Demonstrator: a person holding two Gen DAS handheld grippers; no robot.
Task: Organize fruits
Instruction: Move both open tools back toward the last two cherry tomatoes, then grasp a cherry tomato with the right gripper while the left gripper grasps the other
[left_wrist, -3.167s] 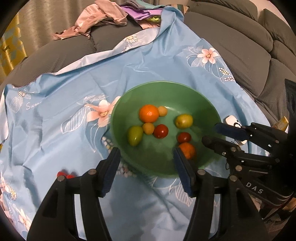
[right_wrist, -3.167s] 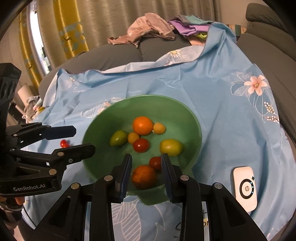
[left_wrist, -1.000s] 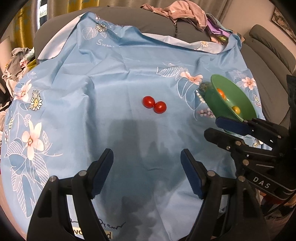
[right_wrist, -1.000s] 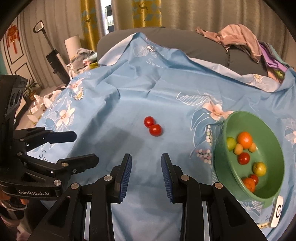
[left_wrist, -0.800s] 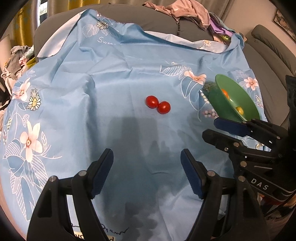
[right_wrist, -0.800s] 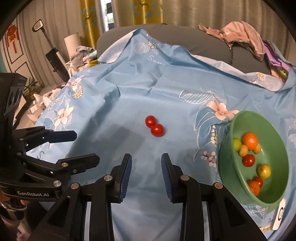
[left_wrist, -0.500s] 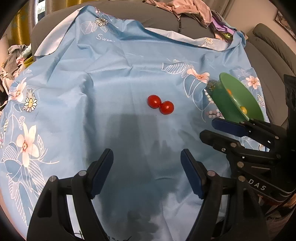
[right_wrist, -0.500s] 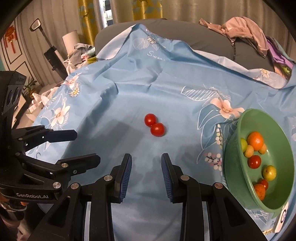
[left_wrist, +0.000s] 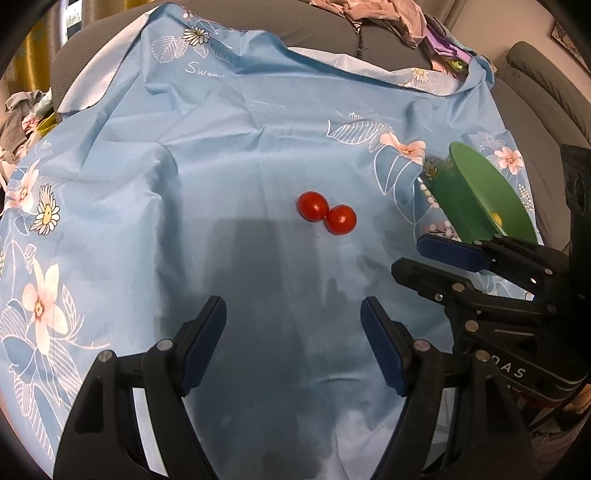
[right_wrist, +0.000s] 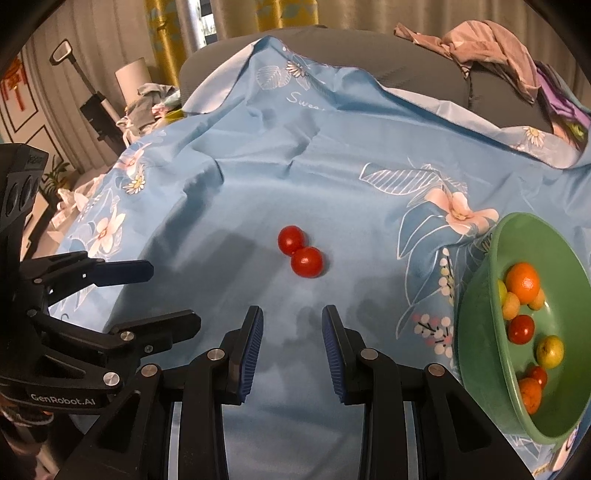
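Readable markings on the rig and cloth

The black left gripper (right_wrist: 125, 291) body read "GenRobot.AI"; the black right gripper (left_wrist: 439, 258) showed "DAS"; the light blue floral cloth (right_wrist: 332, 147) bore "Swee".

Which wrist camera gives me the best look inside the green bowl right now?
The right wrist view: the green bowl faces that camera, showing its fruit clearly. In the left wrist view the bowl sits nearly edge-on, partly behind the right gripper, with one yellow fruit visible.

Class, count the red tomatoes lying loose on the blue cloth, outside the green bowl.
2. One red tomato lies mid-cloth; the other touches it, nearer the right tongs. More could be hidden outside the views.
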